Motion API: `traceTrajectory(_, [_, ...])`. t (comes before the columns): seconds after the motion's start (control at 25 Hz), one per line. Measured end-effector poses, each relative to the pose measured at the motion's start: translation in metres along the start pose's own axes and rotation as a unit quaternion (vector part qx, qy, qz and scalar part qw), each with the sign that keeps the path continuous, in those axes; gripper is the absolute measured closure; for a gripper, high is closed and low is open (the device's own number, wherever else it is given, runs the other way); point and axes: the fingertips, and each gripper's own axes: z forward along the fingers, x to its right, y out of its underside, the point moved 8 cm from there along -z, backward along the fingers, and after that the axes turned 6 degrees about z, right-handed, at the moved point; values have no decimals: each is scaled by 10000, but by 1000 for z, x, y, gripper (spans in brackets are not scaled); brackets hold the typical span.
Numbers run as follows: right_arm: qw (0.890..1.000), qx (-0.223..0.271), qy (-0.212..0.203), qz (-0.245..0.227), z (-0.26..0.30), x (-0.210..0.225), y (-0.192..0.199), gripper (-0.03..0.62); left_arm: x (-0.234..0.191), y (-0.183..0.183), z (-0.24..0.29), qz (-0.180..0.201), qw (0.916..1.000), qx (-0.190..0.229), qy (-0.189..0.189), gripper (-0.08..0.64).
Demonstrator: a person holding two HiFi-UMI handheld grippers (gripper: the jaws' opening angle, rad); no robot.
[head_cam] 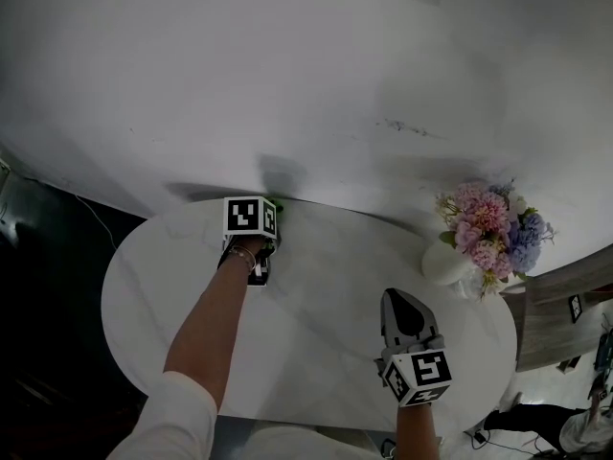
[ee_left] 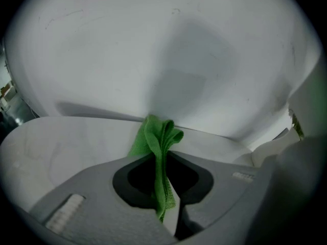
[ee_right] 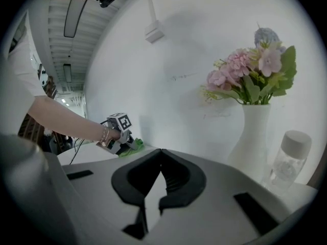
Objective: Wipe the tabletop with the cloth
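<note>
The green cloth (ee_left: 159, 131) hangs pinched in a bunched fold between the jaws of my left gripper (ee_left: 156, 160), which is shut on it. In the head view that left gripper (head_cam: 271, 211) reaches to the far edge of the white oval tabletop (head_cam: 316, 295), close to the wall, and a bit of the cloth (head_cam: 277, 202) shows at its tip. My right gripper (head_cam: 395, 295) hovers over the table's front right, shut with nothing in it (ee_right: 160, 153). From the right gripper view the left gripper (ee_right: 124, 139) and the cloth (ee_right: 134, 148) lie far off on the table.
A white vase of pink and purple flowers (head_cam: 484, 242) stands at the table's right end, also shown as the vase (ee_right: 253, 137) with a clear bottle (ee_right: 288, 160) beside it. The white wall (head_cam: 306, 84) runs right behind the table. Dark floor lies to the left.
</note>
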Motion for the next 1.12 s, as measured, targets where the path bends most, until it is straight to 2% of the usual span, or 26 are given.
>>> traceTrajectory(1.12, [9986, 209, 340, 348, -39, 38, 11, 591, 115, 8, 28, 180, 9974, -116, 689, 505])
